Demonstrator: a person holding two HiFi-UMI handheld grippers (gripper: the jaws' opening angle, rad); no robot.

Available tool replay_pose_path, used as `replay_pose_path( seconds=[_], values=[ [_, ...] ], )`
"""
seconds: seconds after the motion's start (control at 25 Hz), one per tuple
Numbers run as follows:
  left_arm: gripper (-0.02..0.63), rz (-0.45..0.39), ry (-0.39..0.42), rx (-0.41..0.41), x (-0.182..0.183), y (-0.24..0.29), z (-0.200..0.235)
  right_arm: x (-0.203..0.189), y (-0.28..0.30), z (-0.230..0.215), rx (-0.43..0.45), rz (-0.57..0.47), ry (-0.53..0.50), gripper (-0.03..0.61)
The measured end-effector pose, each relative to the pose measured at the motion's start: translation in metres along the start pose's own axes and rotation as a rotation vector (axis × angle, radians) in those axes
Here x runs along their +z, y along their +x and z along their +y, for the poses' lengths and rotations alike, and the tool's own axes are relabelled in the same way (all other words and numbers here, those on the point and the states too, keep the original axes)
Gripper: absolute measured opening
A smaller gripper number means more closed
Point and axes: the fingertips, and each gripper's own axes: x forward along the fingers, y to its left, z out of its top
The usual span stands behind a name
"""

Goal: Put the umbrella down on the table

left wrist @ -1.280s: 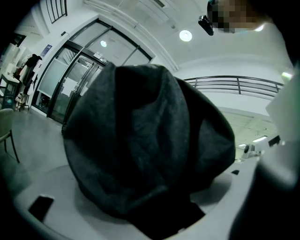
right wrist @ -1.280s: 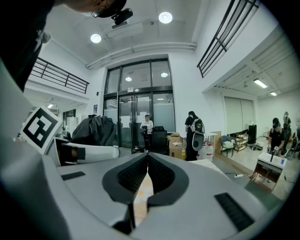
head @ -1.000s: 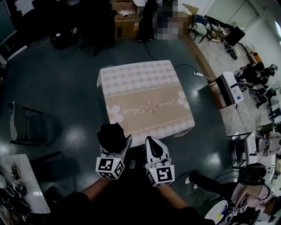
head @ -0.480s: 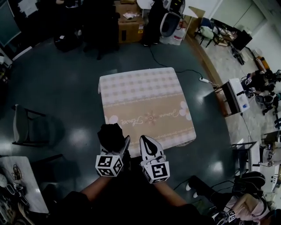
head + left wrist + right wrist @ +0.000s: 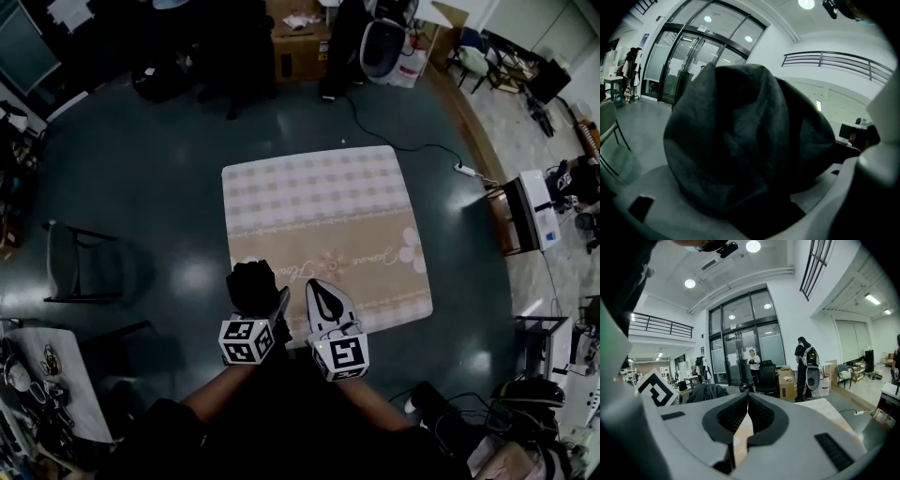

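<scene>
Head view: my left gripper point(image 5: 272, 305) clamps the folded black umbrella point(image 5: 251, 284) over the table's point(image 5: 319, 187) near edge, lower centre; bare tabletop lies straight ahead, up the frame. Left gripper view: the umbrella fills the frame, standing out between the jaws. Right gripper view: my right gripper point(image 5: 747, 413) is pinched together, empty.

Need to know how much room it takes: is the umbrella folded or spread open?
Folded. The umbrella is a compact dark bundle clamped between the jaws of the left gripper, with no canopy spread out.
</scene>
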Motion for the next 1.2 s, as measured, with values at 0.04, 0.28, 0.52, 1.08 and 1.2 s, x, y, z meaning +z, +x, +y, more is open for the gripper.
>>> replay_pose_path(
  seconds=[0.04,0.28,0.52,1.08,1.2],
  values=[
    [0.376,0.014,0.0,0.007,0.0,0.008,0.0,0.002,0.004,-0.007,0.003,0.002,0.003,0.017],
    [0.376,0.081,0.013,0.056,-0.015,0.044,0.016,0.002,0.028,-0.034,0.01,0.022,0.011,0.017],
    [0.375,0.161,0.024,0.103,-0.041,0.077,0.033,-0.002,0.039,-0.061,0.002,0.043,0.034,0.017],
    [0.376,0.373,0.04,0.18,-0.109,0.117,0.088,-0.028,0.068,-0.063,0.08,0.116,0.023,0.017],
    [0.376,0.399,0.054,0.188,-0.12,0.106,0.133,-0.048,0.092,-0.03,0.078,0.137,0.017,0.017]
  ],
)
